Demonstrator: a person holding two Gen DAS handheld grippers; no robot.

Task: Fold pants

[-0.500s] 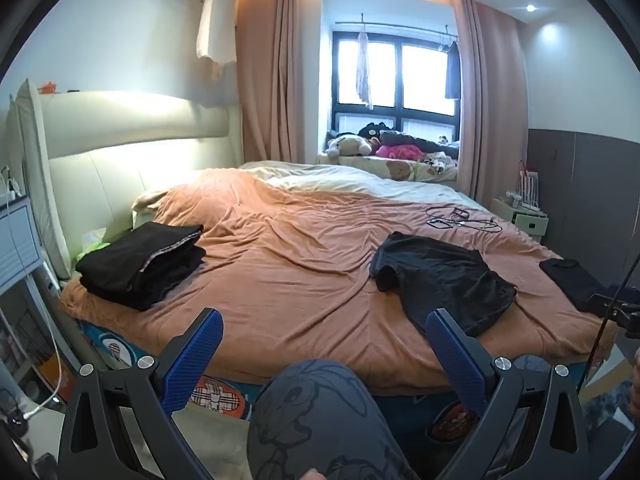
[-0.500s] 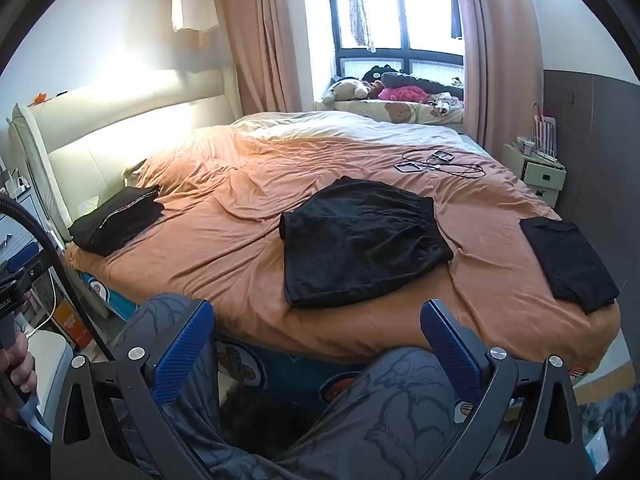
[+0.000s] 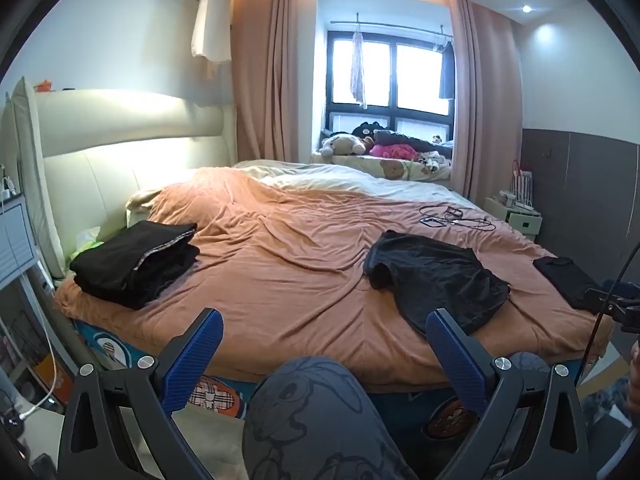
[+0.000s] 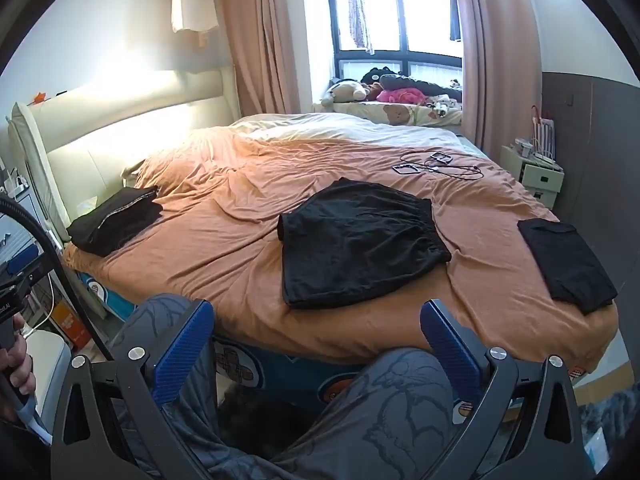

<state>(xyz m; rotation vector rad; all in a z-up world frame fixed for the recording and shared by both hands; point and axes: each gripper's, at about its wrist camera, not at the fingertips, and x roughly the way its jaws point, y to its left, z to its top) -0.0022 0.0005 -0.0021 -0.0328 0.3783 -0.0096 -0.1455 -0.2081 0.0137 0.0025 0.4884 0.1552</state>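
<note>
A pair of black shorts (image 4: 356, 240) lies folded in half on the orange bed cover (image 4: 224, 248), near the front edge; it also shows in the left wrist view (image 3: 436, 280). My left gripper (image 3: 322, 356) is open and empty, held off the bed's front edge above my knee. My right gripper (image 4: 316, 344) is open and empty, also in front of the bed, short of the shorts.
A stack of folded black clothes (image 3: 136, 262) lies at the bed's left by the headboard (image 3: 120, 160). A folded black garment (image 4: 566, 260) lies at the right edge. Cables and phones (image 4: 436, 164) lie further back. A nightstand (image 4: 536, 172) stands at the right.
</note>
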